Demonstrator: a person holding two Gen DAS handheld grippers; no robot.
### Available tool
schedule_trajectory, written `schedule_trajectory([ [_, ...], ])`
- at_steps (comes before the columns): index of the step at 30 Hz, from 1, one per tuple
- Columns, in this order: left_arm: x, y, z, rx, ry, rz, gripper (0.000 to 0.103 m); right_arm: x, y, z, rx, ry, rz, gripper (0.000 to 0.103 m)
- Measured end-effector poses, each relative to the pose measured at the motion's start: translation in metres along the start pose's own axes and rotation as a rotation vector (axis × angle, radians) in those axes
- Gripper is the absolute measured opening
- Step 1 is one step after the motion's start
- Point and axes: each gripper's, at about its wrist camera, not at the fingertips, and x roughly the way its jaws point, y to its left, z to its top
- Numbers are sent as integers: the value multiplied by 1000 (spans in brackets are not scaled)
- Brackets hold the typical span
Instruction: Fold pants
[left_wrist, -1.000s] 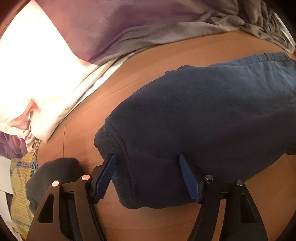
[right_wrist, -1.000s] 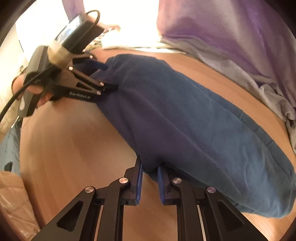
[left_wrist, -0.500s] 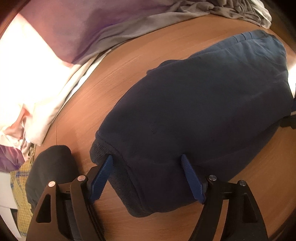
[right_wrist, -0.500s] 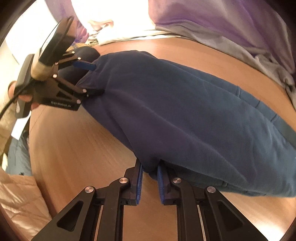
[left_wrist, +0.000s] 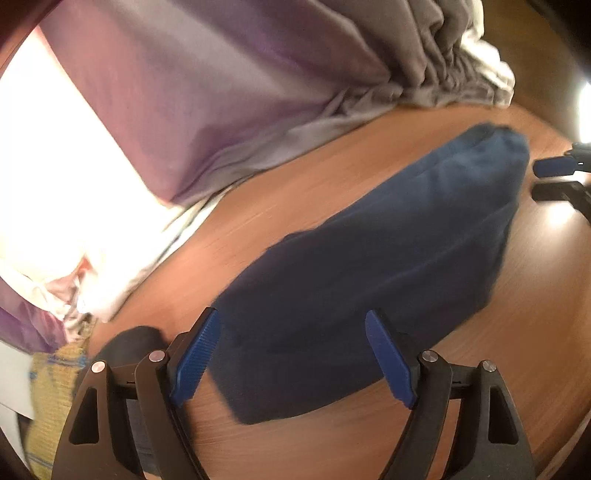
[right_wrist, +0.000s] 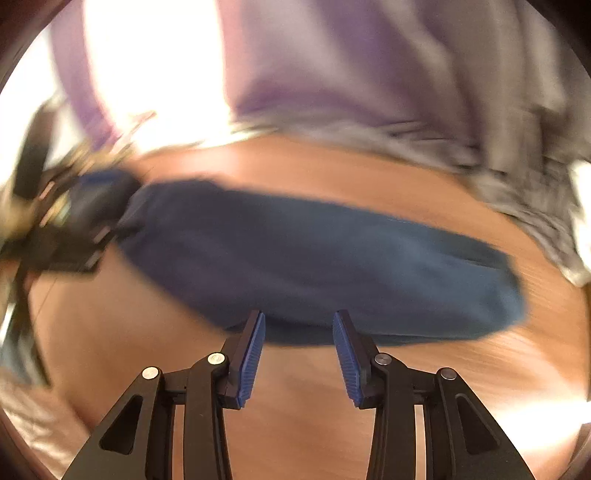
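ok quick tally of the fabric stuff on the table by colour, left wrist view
Navy blue: 1, the folded pants
Purple: 1, the sheet
Grey: 1, the bunched cloth
White: 1, the overexposed cloth
Yellow: 1, the woven cloth
Black: 1, the dark bundle
Total: 6

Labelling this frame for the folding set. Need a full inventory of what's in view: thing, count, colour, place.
pants: 1, navy blue, folded, lying across the table middle
table: 1, brown wood, under everything
draped cloth: 1, purple and grey, along the table's far edge
white fabric: 1, overexposed, beside the purple cloth
dark bundle: 1, black, beside the pants' near end
patterned cloth: 1, yellow with blue, lower left corner of the left view
left gripper: 1, black with blue pads, open over the pants' near end
right gripper: 1, same build, jaws just opened, nothing gripped
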Motion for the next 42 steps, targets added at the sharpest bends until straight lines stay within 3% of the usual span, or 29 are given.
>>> schedule_trajectory([
  [4, 10, -25, 13, -3, -18, -63, 79, -13, -67, -8, 209, -60, -166, 40],
  [8, 13, -53, 21, -7, -29, -78, 77, -11, -109, -15, 337, -84, -249, 40],
  [12, 11, -62, 24, -65, -38, -23, 76, -2, -141, -17, 442, -117, -244, 40],
  [19, 20, -74, 19, -151, 27, 55, 71, 19, -170, -28, 566, -116, -232, 40],
  [23, 29, -83, 12, -141, 80, 45, 70, 32, -179, -32, 587, -92, -191, 40],
  [27, 38, -87, 6, -151, 120, 29, 68, 36, -182, -32, 580, -96, -195, 51],
  [36, 46, -87, -2, -185, 165, 7, 68, 45, -185, -24, 554, -113, -163, 51],
  [38, 46, -89, -2, -185, 165, 6, 68, 45, -184, -23, 554, -112, -163, 46],
  [42, 47, -87, -4, -199, 164, -5, 68, 44, -184, -23, 553, -120, -153, 26],
])
